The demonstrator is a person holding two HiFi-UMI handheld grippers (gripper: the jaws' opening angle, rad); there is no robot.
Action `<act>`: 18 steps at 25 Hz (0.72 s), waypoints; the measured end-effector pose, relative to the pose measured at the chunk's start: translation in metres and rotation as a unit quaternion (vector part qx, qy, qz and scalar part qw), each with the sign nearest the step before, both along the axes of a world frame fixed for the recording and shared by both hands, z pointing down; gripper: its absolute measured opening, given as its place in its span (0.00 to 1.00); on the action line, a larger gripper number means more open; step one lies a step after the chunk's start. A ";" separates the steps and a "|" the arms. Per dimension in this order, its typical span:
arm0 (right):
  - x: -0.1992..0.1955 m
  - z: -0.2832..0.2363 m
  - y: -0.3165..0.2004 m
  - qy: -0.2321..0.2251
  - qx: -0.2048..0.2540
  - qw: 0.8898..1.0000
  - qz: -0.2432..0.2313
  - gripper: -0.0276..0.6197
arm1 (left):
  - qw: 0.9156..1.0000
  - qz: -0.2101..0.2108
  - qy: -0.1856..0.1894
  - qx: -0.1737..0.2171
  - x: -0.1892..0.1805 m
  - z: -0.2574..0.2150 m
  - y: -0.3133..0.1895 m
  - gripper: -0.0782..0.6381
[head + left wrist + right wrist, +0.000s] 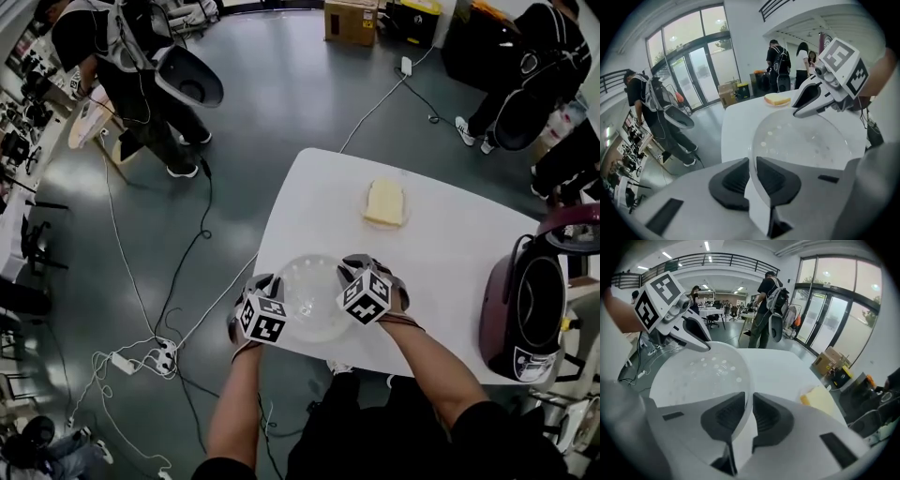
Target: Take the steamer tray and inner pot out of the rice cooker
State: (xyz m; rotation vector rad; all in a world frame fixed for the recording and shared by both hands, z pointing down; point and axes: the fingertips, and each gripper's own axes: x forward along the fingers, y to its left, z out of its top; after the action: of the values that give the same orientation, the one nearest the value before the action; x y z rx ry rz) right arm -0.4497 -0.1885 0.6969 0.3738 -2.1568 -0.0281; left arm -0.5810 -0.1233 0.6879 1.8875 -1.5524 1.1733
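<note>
In the head view, the steamer tray, clear and round, sits at lower centre, over the near edge of the white counter. The left hand-held gripper has it on one side and the right hand-held gripper on the other. I cannot tell whether its base touches the counter. The rice cooker stands open at the right edge, well apart. I cannot make out the inner pot in its dark well. A yellow block lies further up the counter, clear of my path.

In the left gripper view, my jaws are clenched on the tray's thin rim, which runs between the pads at lower centre. The perforated floor spreads away toward the other gripper at upper right.

In the right gripper view, the rim is pinched the same way, low in the frame.

I judge this to be the set-down. I would keep both grips level so the thin plastic does not twist. I would bring the tray fully onto the counter, not leave it half over the edge. Then I would release both sides together.
</note>
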 end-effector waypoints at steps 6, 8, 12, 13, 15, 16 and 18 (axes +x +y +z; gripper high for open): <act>-0.010 0.025 0.001 0.014 -0.024 1.000 -0.008 0.13 | 1.000 -0.004 0.004 -0.023 -0.009 0.026 0.002 0.19; -0.011 0.028 0.000 0.015 -0.025 1.000 -0.011 0.13 | 1.000 0.001 -0.003 -0.025 -0.009 0.031 0.003 0.19; -0.018 0.031 -0.003 0.007 -0.010 1.000 -0.016 0.14 | 1.000 -0.002 -0.019 -0.010 -0.016 0.033 0.001 0.20; -0.019 0.029 -0.004 0.002 -0.003 1.000 -0.013 0.14 | 1.000 -0.006 -0.025 -0.005 -0.018 0.031 0.001 0.22; -0.017 0.021 -0.006 -0.011 0.011 1.000 -0.003 0.23 | 1.000 -0.018 -0.026 0.004 -0.020 0.025 0.000 0.31; -0.015 0.015 -0.008 -0.019 0.017 1.000 0.003 0.28 | 0.999 -0.025 -0.022 0.009 -0.021 0.021 0.001 0.36; -0.009 -0.003 -0.010 -0.038 0.029 0.999 0.010 0.32 | 0.999 -0.042 -0.016 0.027 -0.021 0.005 0.001 0.43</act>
State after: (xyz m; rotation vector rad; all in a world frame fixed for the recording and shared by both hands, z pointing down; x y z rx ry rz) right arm -0.4586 -0.1981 0.6938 0.4367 -2.2308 -0.0661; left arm -0.6021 -0.1221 0.6931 1.8265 -1.6804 1.1400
